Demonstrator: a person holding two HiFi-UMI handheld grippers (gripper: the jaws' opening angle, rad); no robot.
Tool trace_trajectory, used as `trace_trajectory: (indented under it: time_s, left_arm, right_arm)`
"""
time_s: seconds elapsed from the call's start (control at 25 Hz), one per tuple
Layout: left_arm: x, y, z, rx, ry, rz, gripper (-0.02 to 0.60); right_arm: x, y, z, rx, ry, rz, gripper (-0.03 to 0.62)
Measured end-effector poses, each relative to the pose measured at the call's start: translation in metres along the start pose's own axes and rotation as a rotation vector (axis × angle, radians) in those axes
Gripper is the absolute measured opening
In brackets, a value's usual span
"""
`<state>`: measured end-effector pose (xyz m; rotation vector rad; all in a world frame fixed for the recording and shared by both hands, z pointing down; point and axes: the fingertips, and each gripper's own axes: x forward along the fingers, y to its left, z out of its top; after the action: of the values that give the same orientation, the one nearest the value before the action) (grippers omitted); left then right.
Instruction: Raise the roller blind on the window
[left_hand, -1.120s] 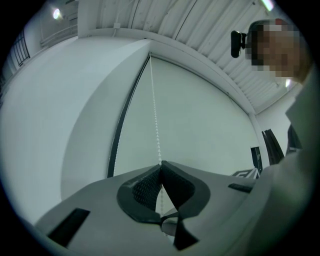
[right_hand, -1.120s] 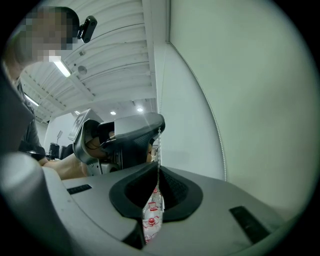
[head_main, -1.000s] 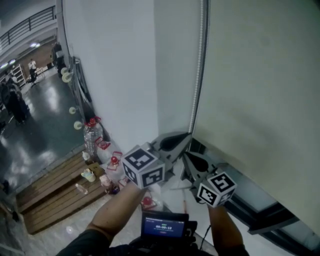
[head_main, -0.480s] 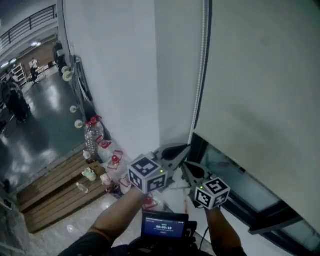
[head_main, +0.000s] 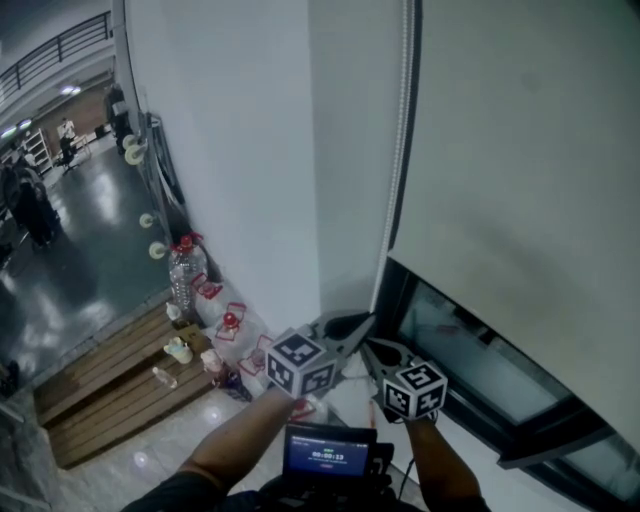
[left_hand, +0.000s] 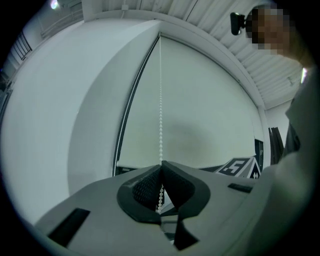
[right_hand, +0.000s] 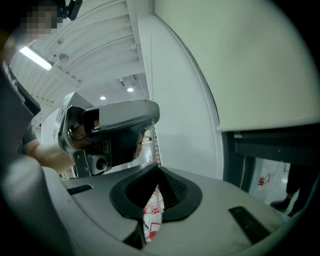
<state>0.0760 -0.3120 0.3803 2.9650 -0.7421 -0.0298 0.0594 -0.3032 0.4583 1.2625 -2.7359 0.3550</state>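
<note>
Blind (head_main: 520, 150) part-up, white wall (head_main: 230, 150); left claw (left_hand: 160, 167), right claw (right_hand: 158, 167) clamp bead chain (left_hand: 160, 100).

Two tools: left tool (head_main: 371, 319), right tool (head_main: 367, 344); one roller blind (head_main: 520, 150); one bead chain (left_hand: 160, 100)

**Three cameras, all pressed close to the window**

The head camera looks steeply down from above, taking in the blind (head_main: 520, 150) on the right, the wall (head_main: 230, 150) and the floor (head_main: 80, 270) far left. The left gripper (head_main: 368, 319) carries a camera right behind its jaws, facing up along the bead chain (left_hand: 160, 100). The right gripper (head_main: 366, 343) camera, equally near, faces up past the left gripper. All three share chain and blind.
</note>
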Motion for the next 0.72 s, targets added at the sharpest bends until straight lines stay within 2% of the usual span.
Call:
trace_trajectory:
  time_s: [0.2, 0.4, 0.48, 0.72]
  left_arm:
    - [-0.003, 0.004, -0.027, -0.02, 0.025, 0.016, -0.003]
    - [-0.006, 0.006, -0.025, -0.038, 0.026, 0.015, -0.003]
    - [-0.008, 0.006, -0.021, -0.054, 0.012, 0.016, -0.003]
    - [-0.009, 0.004, -0.018, -0.045, 0.017, 0.012, -0.003]
  right_arm:
    - [-0.001, 0.0, -0.021, 0.05, 0.024, -0.001, 0.003]
    - [-0.004, 0.002, -0.017, -0.019, 0.049, -0.024, 0.009]
    - [-0.011, 0.001, -0.011, -0.051, 0.038, -0.042, 0.038]
    - [-0.035, -0.003, 0.042, -0.078, -0.066, -0.039, 0.038]
